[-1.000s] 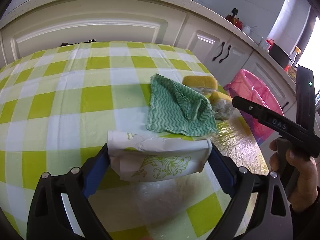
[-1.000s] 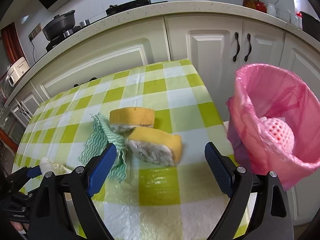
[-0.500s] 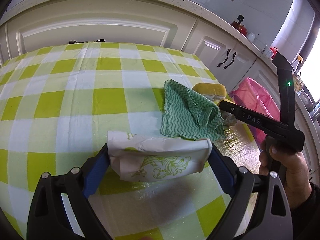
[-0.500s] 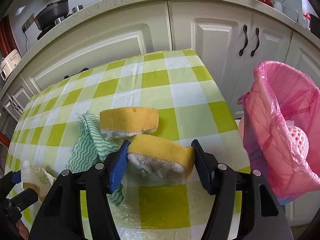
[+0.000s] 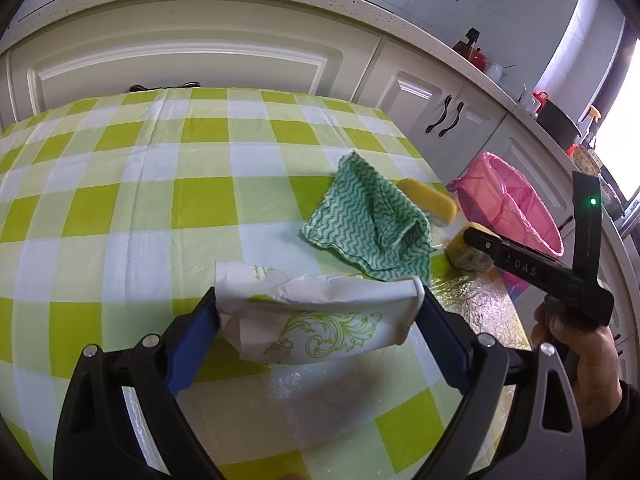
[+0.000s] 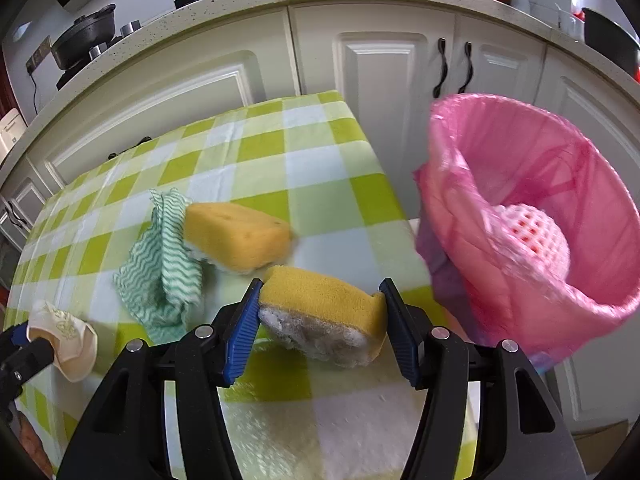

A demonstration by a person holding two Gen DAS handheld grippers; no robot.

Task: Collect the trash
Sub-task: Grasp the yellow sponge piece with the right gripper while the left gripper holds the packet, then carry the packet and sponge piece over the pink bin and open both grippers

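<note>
Jaws of right gripper (image 6: 322, 316) clamp yellow foam sponge with grey scrub side (image 6: 324, 312), long axis spanning pads. Pink-lined trash bin (image 6: 532, 216) just right, off bench edge (right hand nearer). Left gripper (image 5: 318, 316) pinches crumpled white paper cup (image 5: 316, 320).

Tablecloth (image 5: 120, 208): glossy plastic film over green-white check, wrinkled near the edge. Cup (image 5: 320, 320): thin crumpled paper, matt, green print. Rag (image 5: 372, 224): soft non-woven cloth, wavy green pattern. Sponges (image 6: 320, 300), (image 6: 236, 236): porous yellow foam, matted grey-white scrub side. Bin liner (image 6: 500, 248): thin pink plastic, translucent, creased. Gripper pads (image 6: 240, 332): ribbed blue; frames matt black plastic, metal screws.
</note>
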